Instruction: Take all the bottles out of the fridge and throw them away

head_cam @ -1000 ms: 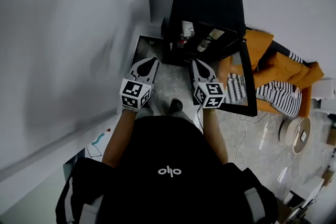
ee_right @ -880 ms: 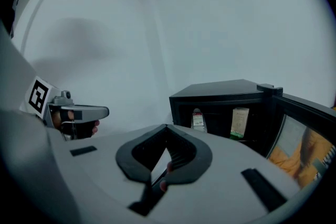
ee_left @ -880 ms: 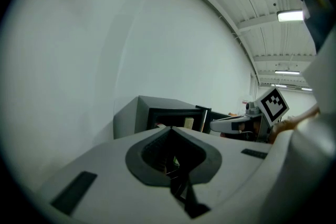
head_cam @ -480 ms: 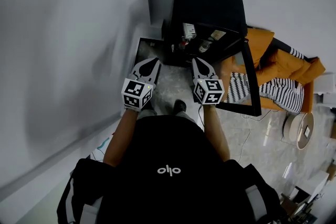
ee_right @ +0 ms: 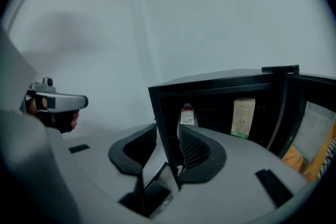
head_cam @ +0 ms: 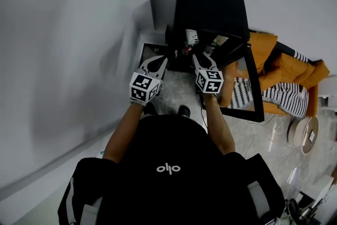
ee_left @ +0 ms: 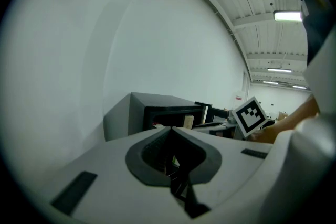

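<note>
A small black box-shaped fridge (head_cam: 210, 2) stands on the pale speckled floor (head_cam: 176, 89) against a white wall (head_cam: 68, 34). Its glass-paned door (head_cam: 255, 81) is swung open to the right. Inside, a clear bottle with a red-and-white label (ee_right: 187, 115) stands upright at the left of the compartment. A tan paper carton (ee_right: 243, 118) stands well to its right, apart from it.

A person in a black top (head_cam: 168, 171) faces the open fridge from the near side, a claw in each hand, both reaching toward the opening.

The left claw (head_cam: 161, 60) is closed tight, its pads meeting with nothing between them. It sits near the fridge's left front corner and points just left of the opening.

The right claw (head_cam: 199, 59) is at the mouth of the fridge. Its jaws have just been opening and now stand a narrow way apart, gripping nothing. Through that gap its own view shows only the fridge's left front edge — the bottle is farther in, past the right jaw, and untouched.

Right of the door, beyond it, lies an orange padded seat (head_cam: 287, 68) with a black-and-white striped cloth (head_cam: 284, 96) draped on its near side
</note>
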